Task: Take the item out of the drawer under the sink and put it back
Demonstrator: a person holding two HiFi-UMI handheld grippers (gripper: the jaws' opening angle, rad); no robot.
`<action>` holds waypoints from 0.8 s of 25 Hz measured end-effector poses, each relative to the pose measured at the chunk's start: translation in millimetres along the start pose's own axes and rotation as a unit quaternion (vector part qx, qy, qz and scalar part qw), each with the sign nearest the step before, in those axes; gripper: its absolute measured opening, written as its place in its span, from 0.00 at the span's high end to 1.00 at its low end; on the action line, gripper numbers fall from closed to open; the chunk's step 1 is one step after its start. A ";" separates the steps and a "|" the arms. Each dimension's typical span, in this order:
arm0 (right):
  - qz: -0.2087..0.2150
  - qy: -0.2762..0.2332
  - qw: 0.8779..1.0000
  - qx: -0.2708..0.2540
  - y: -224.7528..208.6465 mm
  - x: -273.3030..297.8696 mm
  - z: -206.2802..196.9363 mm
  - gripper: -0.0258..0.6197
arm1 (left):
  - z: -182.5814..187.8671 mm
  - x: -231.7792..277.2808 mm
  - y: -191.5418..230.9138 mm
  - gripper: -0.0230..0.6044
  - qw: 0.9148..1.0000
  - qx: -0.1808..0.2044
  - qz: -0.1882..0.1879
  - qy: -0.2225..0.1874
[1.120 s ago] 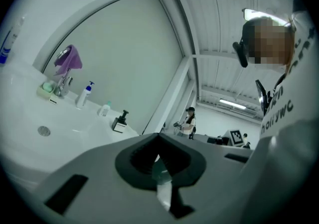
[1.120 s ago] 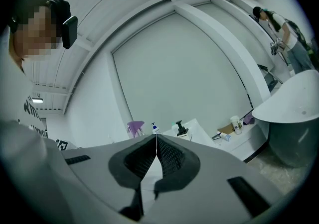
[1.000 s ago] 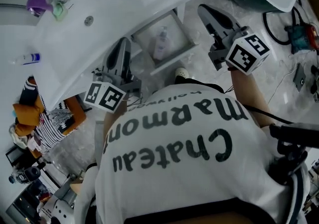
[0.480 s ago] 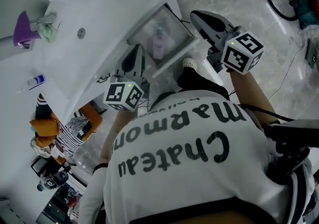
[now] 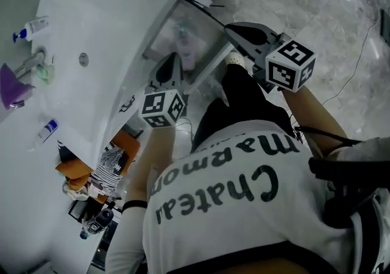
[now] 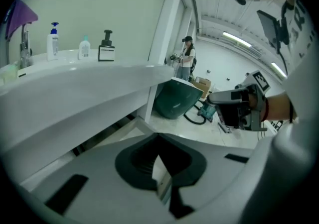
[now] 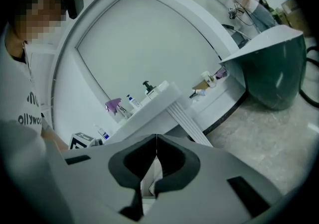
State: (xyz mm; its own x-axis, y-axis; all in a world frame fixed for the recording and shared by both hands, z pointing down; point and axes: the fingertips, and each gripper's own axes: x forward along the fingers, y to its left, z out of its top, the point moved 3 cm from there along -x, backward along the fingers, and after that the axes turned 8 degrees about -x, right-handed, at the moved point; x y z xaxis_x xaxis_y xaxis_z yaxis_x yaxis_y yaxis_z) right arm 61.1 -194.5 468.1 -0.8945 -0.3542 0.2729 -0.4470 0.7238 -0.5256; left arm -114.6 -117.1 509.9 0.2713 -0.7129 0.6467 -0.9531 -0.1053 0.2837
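The drawer (image 5: pixel 206 69) stands open with what looks like a bottle (image 5: pixel 184 53) inside, not yet lifted. The left gripper (image 6: pixel 158 138) and right gripper (image 7: pixel 156 138) have their fingers closed on nothing.

Overhead head view, low gripper views, common sink (image 5: pixel 103 17).

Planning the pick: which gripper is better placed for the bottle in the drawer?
Left, probably. In the head view the left gripper, shut, sits beside the bottle in the drawer; the right gripper, also shut, is farther off.
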 end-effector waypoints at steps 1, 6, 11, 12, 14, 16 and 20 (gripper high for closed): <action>-0.002 0.005 1.000 0.009 -3.4 -0.1 -8.0 0.94 | -3.1 5.0 1.5 0.95 1.000 -0.001 0.003 0.007; -0.009 0.015 0.998 0.058 -11.2 -0.7 -44.9 0.94 | -30.1 24.7 8.6 0.95 0.997 0.004 0.002 0.080; -0.009 0.019 0.997 0.079 -14.7 2.7 -68.9 0.94 | -46.7 43.6 18.0 0.95 0.992 0.018 -0.005 0.121; -0.010 0.018 0.996 0.082 -15.8 2.6 -71.3 0.94 | -47.2 48.3 19.8 0.95 0.992 0.015 -0.008 0.122; -0.015 0.015 0.996 0.087 -18.5 1.6 -74.8 0.94 | -46.9 58.4 24.4 0.95 0.993 0.006 -0.007 0.119; -0.020 0.015 0.996 0.090 -21.6 -0.3 -78.0 0.94 | -47.5 66.8 27.7 0.95 0.993 0.000 -0.002 0.119; -0.032 0.013 0.995 0.097 -31.3 -3.6 -82.0 0.94 | -57.5 86.3 32.3 0.95 0.987 0.034 0.007 0.155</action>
State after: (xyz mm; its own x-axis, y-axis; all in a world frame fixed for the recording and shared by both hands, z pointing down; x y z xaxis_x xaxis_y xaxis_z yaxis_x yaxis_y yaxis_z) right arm 79.2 -167.3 549.7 -0.8642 -0.3797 0.3303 -0.4998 0.5707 -0.6516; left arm -114.2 -142.1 615.7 0.2757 -0.4700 0.8385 -0.9611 -0.1498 0.2320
